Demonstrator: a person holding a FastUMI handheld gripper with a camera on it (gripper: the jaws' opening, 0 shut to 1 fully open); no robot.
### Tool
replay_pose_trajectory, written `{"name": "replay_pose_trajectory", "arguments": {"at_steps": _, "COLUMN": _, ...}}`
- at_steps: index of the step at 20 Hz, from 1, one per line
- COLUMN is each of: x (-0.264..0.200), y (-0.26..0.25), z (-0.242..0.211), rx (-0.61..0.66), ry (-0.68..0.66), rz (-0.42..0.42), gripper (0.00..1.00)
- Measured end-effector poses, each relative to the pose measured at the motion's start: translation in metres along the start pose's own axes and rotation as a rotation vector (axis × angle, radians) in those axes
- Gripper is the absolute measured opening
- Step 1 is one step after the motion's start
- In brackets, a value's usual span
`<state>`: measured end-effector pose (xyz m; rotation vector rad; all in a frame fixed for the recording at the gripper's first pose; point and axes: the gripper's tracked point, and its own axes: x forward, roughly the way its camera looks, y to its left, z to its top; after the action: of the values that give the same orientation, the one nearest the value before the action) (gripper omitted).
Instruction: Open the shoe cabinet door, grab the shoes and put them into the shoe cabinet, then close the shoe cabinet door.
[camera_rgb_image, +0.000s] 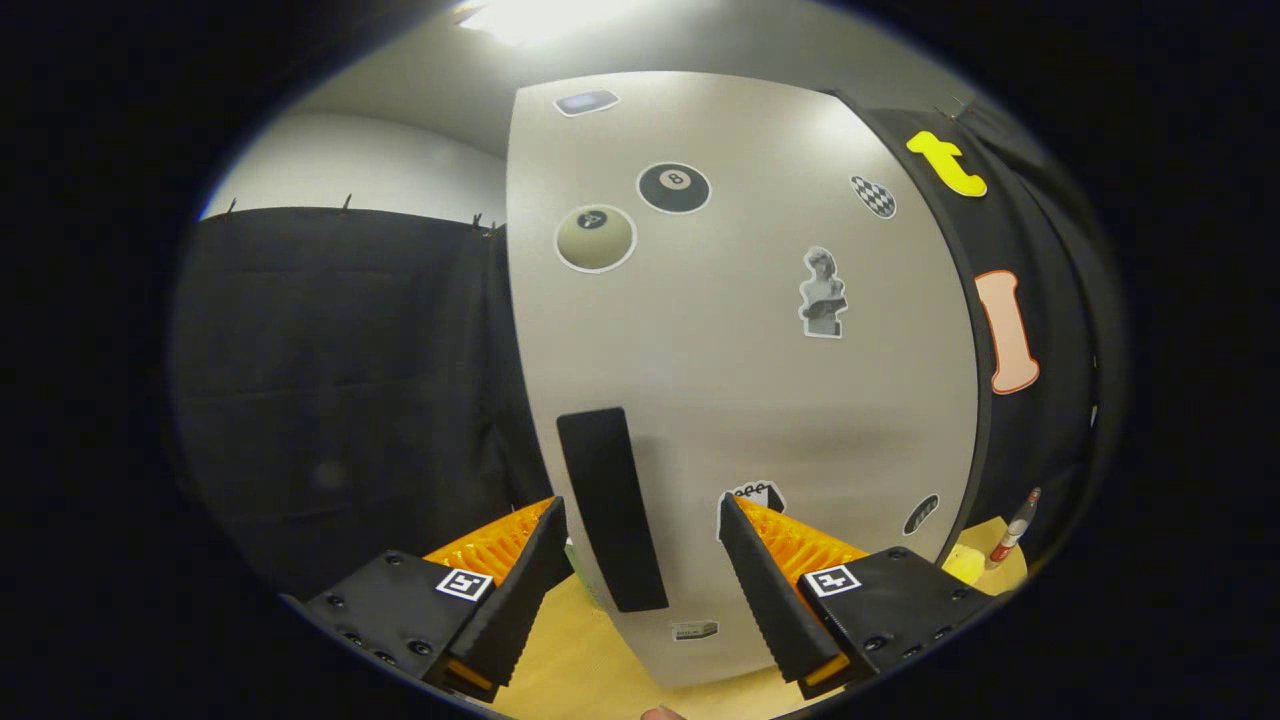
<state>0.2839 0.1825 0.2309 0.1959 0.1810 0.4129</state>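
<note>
My gripper (640, 560) is spread with nothing between its fingers, the dark handle (611, 508) of the shoe cabinet door (760, 380) just ahead between them, and the door looks closed over the table (590, 660), which fits shoes either awaiting stowing or already inside.

The shoe cabinet door (740, 380) stands upright on the table (590, 660), just ahead of the gripper (640, 520). The door's handle (610, 510) lies between the spread fingers. A bottle (1015, 528) stands right of the door.
</note>
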Motion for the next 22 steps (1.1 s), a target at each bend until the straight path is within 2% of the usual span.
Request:
{"name": "replay_pose_trajectory", "arguments": {"at_steps": 7, "x": -0.107, "y": -0.030, "z": -0.005, "rx": -0.160, "ry": -0.002, "rz": -0.013, "gripper": 0.98}}
{"name": "replay_pose_trajectory", "arguments": {"at_steps": 11, "x": -0.157, "y": -0.056, "z": -0.001, "rx": -0.236, "ry": -0.022, "rz": -0.049, "gripper": 0.98}}
{"name": "replay_pose_trajectory", "arguments": {"at_steps": 22, "x": -0.266, "y": -0.135, "z": -0.011, "rx": -0.230, "ry": -0.051, "rz": -0.173, "gripper": 0.98}}
